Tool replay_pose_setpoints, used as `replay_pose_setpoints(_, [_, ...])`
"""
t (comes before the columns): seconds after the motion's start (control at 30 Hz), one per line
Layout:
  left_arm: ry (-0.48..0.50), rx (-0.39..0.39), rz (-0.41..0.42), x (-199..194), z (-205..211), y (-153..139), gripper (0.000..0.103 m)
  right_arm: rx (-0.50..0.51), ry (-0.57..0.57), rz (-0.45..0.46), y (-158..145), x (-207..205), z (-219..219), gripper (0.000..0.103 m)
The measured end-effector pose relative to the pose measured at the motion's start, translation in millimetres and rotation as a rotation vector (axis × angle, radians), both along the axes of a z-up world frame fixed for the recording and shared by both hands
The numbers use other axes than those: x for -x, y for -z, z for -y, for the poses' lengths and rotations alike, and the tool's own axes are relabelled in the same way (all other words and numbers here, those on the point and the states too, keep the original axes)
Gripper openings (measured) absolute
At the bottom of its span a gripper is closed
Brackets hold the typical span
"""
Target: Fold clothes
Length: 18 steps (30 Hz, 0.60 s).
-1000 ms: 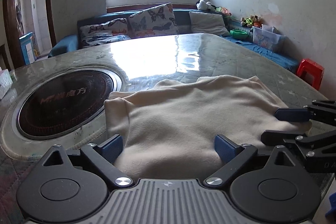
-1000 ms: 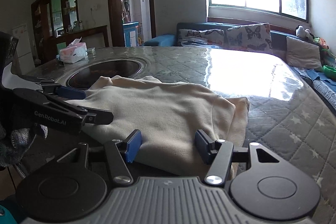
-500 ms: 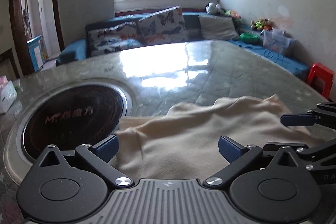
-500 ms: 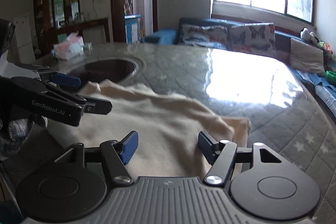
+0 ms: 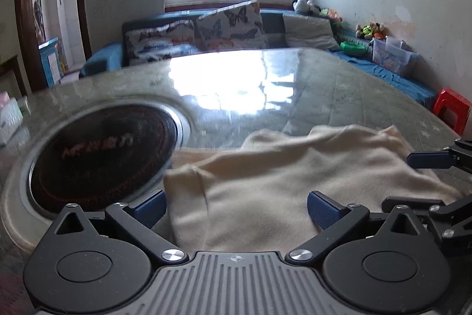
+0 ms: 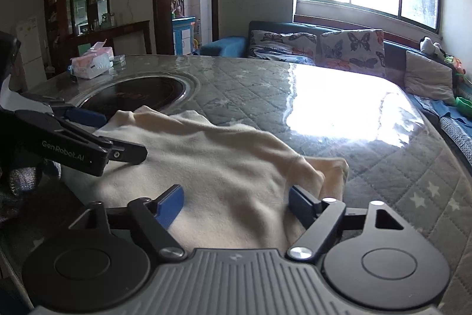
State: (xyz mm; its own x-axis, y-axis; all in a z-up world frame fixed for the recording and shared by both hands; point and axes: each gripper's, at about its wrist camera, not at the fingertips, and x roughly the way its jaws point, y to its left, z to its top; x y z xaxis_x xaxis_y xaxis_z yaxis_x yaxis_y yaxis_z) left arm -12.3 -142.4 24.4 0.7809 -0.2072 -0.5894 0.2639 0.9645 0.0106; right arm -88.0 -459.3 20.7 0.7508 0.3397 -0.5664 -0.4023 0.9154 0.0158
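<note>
1. The table (image 6: 368, 155) carries a cream garment (image 5: 295, 185), bunched at its near edge beside the round hob (image 5: 97, 149).
2. Left gripper (image 5: 234, 205) and right gripper (image 6: 236, 200) are both spread, straddling the near hem and pinching nothing.
3. Judged step: between folds; next, close on the hem corners.

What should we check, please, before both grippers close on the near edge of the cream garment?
1. Left gripper open wide: ok.
2. Right gripper open wide: ok.
3. Cream garment lies between each pair of fingers: ok.
4. Fabric actually reaches down between the pads: cannot tell.
5. Garment lies flat: not ok, its far edge is rumpled.
6. Garment clear of the round cooktop: cannot tell, its corner lies close.
</note>
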Motion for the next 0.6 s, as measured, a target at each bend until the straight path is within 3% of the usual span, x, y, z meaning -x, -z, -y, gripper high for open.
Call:
replay_pose_setpoints(0.07, [0.006, 0.006, 0.018, 0, 1, -6, 0.103, -0.004, 0.005, 0.013, -6, -4, -2, 0.095])
replay_pose_setpoints(0.17, [0.006, 0.018, 0.019, -3, 1, -8, 0.103, 0.002, 0.003, 0.027, -10, -11, -6, 0.1])
replay_pose_setpoints(0.4, [0.009, 0.051, -0.007, -11, -3, -3, 0.103, 0.025, -0.016, -0.008, -1, -25, -15, 0.103])
replay_pose_setpoints(0.6, [0.005, 0.021, -0.037, -16, -1, 6, 0.103, 0.009, -0.019, -0.052, 8, -28, -15, 0.103])
